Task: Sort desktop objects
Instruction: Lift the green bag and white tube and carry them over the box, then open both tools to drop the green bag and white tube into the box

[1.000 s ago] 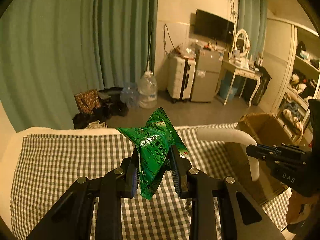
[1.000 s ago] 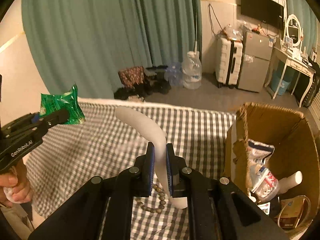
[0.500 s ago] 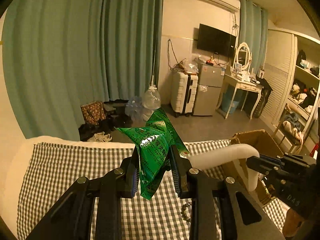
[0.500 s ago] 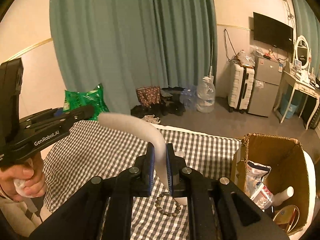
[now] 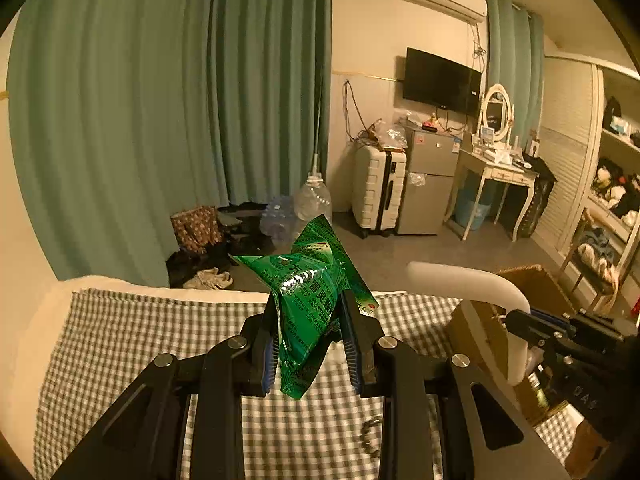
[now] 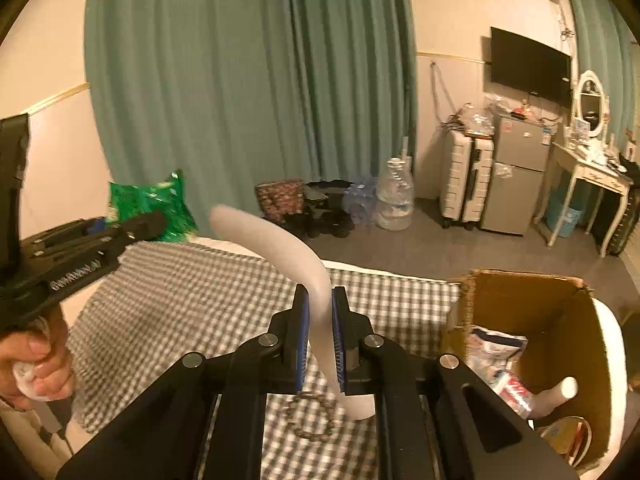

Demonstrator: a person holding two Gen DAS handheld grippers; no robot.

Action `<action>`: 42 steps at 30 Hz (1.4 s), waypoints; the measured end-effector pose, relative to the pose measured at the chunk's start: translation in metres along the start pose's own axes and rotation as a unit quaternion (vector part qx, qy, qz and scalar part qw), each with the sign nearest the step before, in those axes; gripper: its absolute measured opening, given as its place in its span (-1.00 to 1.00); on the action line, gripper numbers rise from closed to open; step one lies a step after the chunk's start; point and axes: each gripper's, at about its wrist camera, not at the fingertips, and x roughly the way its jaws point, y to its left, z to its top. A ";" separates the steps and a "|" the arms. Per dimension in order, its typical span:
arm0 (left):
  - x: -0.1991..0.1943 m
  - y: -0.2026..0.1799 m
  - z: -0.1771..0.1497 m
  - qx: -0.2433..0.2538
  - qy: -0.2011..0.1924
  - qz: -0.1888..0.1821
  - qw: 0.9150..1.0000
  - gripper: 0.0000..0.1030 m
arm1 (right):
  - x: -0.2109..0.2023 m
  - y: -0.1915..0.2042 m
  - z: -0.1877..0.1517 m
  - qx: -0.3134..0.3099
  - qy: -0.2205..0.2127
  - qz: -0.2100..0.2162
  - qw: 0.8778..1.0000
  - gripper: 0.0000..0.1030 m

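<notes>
Right wrist view: the right gripper [image 6: 320,320] clamped a curved white foam tube [image 6: 304,264] above the checked tablecloth [image 6: 192,292].
The left gripper [image 5: 312,336] pinched a green packet [image 5: 308,300]; each load probably needed lowering well inside the cardboard box [image 6: 532,312] before release.

A bead bracelet [image 6: 312,416] lies on the checked cloth [image 6: 192,292], left of the cardboard box [image 6: 560,320] holding packets [image 6: 496,364].
</notes>
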 end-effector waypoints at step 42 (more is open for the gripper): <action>0.063 -0.273 -0.045 0.136 0.089 -0.203 0.966 -0.46 | -0.046 -0.196 -0.042 0.155 0.051 -0.192 0.968 -0.74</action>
